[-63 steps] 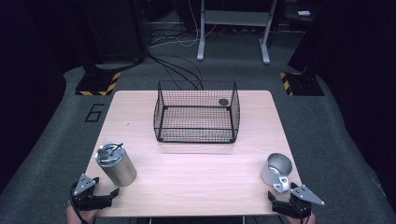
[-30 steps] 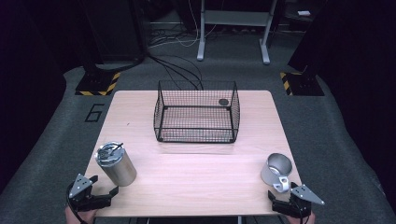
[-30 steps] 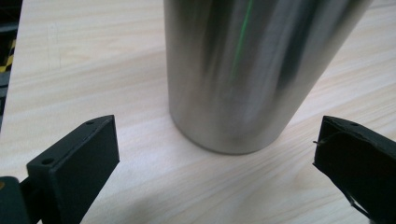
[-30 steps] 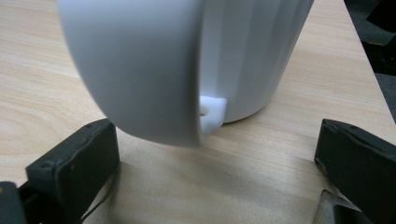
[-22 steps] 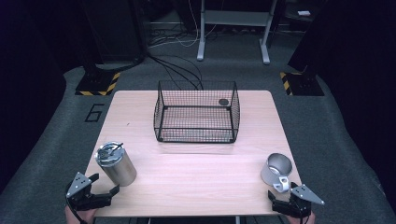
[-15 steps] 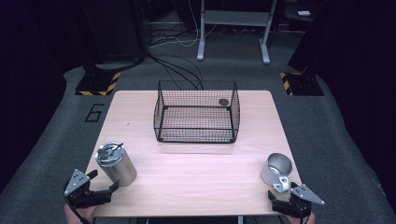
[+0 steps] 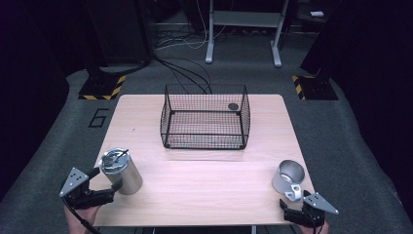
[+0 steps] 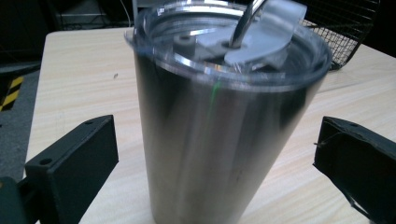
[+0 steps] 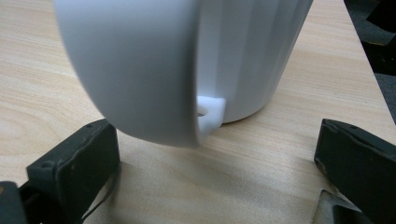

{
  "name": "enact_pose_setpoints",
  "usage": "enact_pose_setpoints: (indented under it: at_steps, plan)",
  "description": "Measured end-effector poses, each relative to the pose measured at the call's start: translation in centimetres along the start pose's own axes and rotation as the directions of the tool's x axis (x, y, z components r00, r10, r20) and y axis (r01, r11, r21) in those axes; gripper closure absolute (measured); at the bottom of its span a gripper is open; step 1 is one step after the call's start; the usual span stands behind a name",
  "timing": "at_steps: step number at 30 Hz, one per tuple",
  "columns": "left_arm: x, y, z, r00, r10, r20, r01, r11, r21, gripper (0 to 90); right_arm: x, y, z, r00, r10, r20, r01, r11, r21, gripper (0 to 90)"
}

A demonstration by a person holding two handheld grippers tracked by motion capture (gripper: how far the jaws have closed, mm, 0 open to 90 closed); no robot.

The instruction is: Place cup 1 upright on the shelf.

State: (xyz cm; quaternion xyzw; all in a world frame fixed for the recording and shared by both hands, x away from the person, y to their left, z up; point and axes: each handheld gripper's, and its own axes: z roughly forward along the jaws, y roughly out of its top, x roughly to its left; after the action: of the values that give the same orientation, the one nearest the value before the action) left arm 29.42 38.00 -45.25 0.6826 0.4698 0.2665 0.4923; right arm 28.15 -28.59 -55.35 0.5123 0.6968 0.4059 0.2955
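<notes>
- Your left gripper sits at the near left corner of the table, jaws spread wide, nothing between the pads pressed yet.
- Steel tumbler stands upright just ahead of that gripper; in the left gripper view the tumbler stands between the two black jaws with a clear gap on each side, no contact visible.
- Tumbler wears a clear lid with a straw or stick poking up through it.
- Your right gripper is at the near right edge, jaws likewise released and apart.
- Metal mug stands on the table just beyond it, mouth tilted toward the camera, handle turned toward your gripper.
- In the right gripper view the mug looms close; its handle hangs between the open jaws, not touching either as far as shows.
- Wire basket stands mid-table toward the far side, well apart from both vessels; a small dark round thing lies by its far right corner.
</notes>
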Motion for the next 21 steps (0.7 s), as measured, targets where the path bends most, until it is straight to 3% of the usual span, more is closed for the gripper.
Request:
enact_pose_setpoints:
  at_steps: [13,21]
  plan:
    - [-0.5,1.5,1.6,0.9997,0.020,-0.016,-0.020,0.9998,0.002,0.0,0.0,0.0,0.0,1.0000,0.003,0.004,-0.003,1.000,0.005,0.0]
    - [-0.7,2.0,2.8,0.9998,-0.002,-0.022,0.001,0.9998,-0.021,0.0,0.0,0.0,0.0,1.0000,0.005,0.005,-0.005,1.000,-0.001,0.0]
